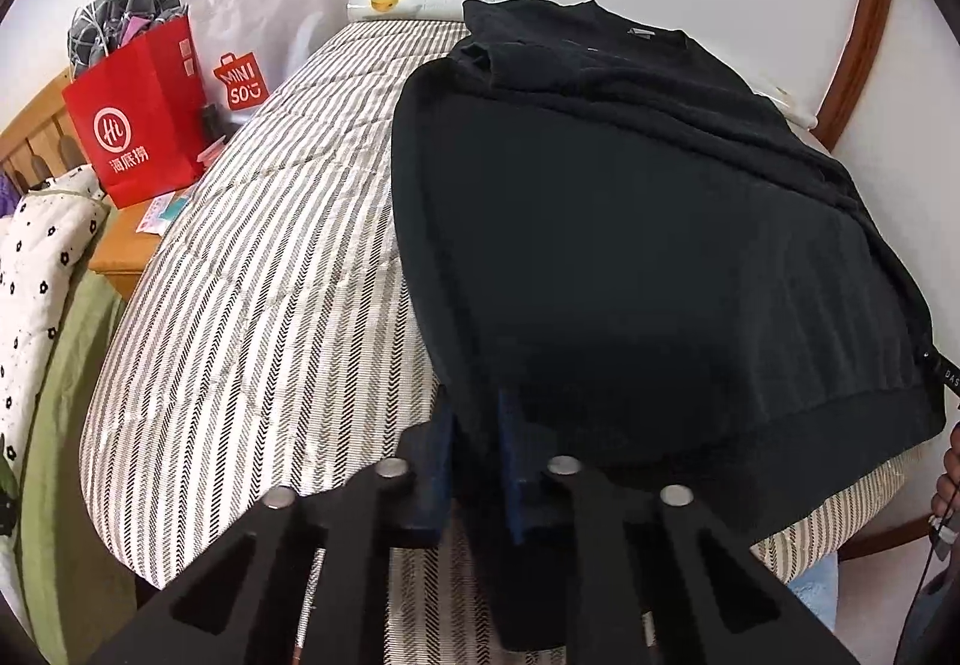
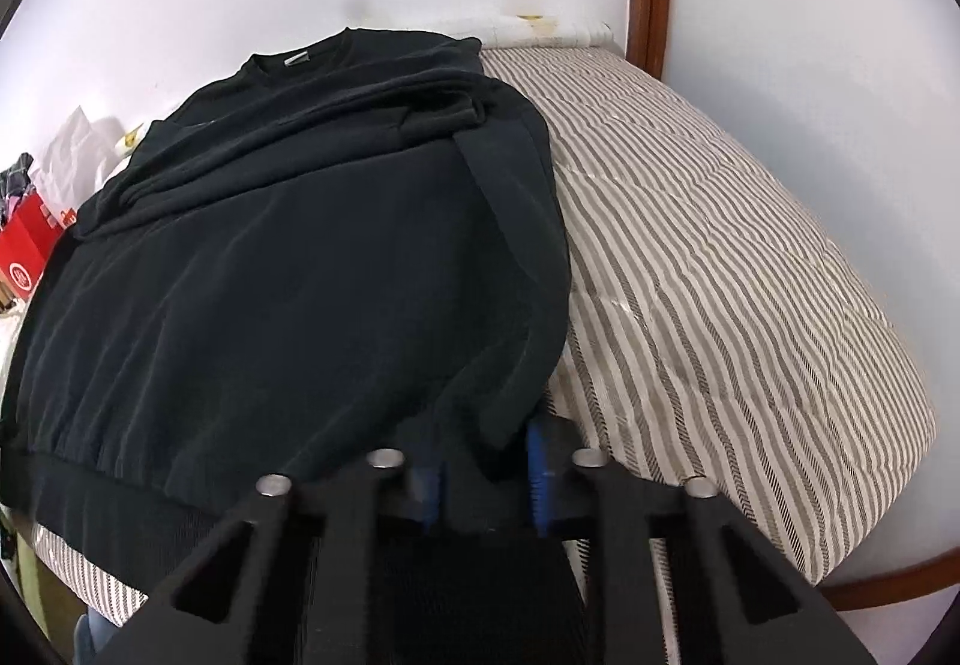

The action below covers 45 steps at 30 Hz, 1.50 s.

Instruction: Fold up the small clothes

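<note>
On striped bed [image 1: 252, 269], black sweatshirt [image 1: 630, 245] lies flat, sleeves already folded in. I've got L gripper [image 1: 477, 425] & R gripper [image 2: 480, 461] each clamped on a hem corner; bottom-to-collar fold still left.

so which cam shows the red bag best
The left wrist view: the red bag stands whole on the wooden stand beside the bed, its white logo readable. The right wrist view catches only a red sliver at its left edge, behind the black sweatshirt.
</note>
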{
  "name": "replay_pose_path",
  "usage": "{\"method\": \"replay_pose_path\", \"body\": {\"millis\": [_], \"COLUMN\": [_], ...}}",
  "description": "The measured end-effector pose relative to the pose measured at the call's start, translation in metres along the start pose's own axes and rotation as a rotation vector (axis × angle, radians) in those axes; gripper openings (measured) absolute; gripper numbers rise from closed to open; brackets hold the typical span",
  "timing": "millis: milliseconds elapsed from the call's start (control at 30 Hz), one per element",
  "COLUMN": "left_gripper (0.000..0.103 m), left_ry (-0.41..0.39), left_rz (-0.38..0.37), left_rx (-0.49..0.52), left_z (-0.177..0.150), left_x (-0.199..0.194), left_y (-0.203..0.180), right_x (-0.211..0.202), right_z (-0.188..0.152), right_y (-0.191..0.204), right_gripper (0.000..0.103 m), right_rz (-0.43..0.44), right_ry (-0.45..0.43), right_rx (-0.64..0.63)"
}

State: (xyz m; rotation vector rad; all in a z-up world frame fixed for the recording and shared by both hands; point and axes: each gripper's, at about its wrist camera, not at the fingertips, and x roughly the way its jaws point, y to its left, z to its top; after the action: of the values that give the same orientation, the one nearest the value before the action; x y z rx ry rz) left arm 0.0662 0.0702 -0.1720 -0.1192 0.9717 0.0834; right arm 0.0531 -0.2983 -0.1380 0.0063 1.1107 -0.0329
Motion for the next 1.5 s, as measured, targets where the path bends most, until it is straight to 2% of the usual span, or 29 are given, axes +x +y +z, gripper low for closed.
{"method": "replay_pose_path", "body": {"millis": [100, 200, 333, 433, 633, 733, 833, 967, 1033, 1233, 1333, 1400, 1467, 1500], "left_gripper": [0.008, 0.008, 0.008, 0.002, 0.002, 0.002, 0.002, 0.008, 0.009, 0.01, 0.01, 0.015, 0.036, 0.043], "left_ry": [-0.008, -0.025, -0.032, -0.042, -0.112, -0.097, -0.09, -0.016, -0.003, -0.033, -0.04, -0.056, -0.073, -0.073], "left_rz": [-0.008, -0.047, -0.061, -0.057, -0.107, -0.163, -0.154, -0.175, -0.155, -0.116, -0.159, -0.203, -0.226, -0.228], "left_rx": [-0.002, -0.028, -0.04, -0.022, -0.038, -0.081, -0.093, -0.123, -0.118, -0.063, -0.101, -0.127, -0.139, -0.13], "left_z": [-0.002, -0.003, -0.006, -0.009, -0.01, -0.007, -0.007, -0.011, -0.014, -0.014, -0.011, -0.01, -0.008, -0.008], "left_x": [-0.004, -0.014, -0.026, -0.036, -0.069, -0.064, -0.051, -0.025, -0.017, -0.017, -0.02, -0.024, -0.026, -0.024], "left_y": [0.001, 0.005, 0.009, 0.013, 0.032, 0.041, 0.042, 0.044, 0.042, 0.032, 0.038, 0.042, 0.04, 0.037], "right_x": [-0.009, -0.022, -0.034, -0.045, -0.077, -0.081, -0.076, -0.067, -0.062, -0.057, -0.054, -0.052, -0.05, -0.05], "right_z": [-0.002, -0.008, -0.016, -0.022, -0.026, -0.025, -0.026, -0.028, -0.027, -0.033, -0.037, -0.038, -0.039, -0.04], "right_y": [-0.005, -0.015, -0.022, -0.018, -0.014, -0.01, -0.01, -0.014, -0.013, -0.014, -0.015, -0.016, -0.016, -0.015], "right_gripper": [0.011, 0.011, 0.01, 0.01, 0.01, 0.01, 0.01, 0.01, 0.01, 0.011, 0.012, 0.012, 0.012, 0.012], "right_rz": [0.013, 0.053, 0.104, 0.099, 0.123, 0.095, 0.075, 0.072, 0.062, 0.054, 0.048, 0.045, 0.045, 0.044], "right_ry": [-0.004, -0.026, -0.039, -0.041, -0.084, -0.083, -0.063, -0.033, -0.028, -0.017, -0.008, -0.003, -0.002, -0.001], "right_rx": [0.012, 0.043, 0.067, 0.027, 0.051, 0.038, 0.031, 0.045, 0.037, 0.047, 0.049, 0.051, 0.051, 0.051]}}
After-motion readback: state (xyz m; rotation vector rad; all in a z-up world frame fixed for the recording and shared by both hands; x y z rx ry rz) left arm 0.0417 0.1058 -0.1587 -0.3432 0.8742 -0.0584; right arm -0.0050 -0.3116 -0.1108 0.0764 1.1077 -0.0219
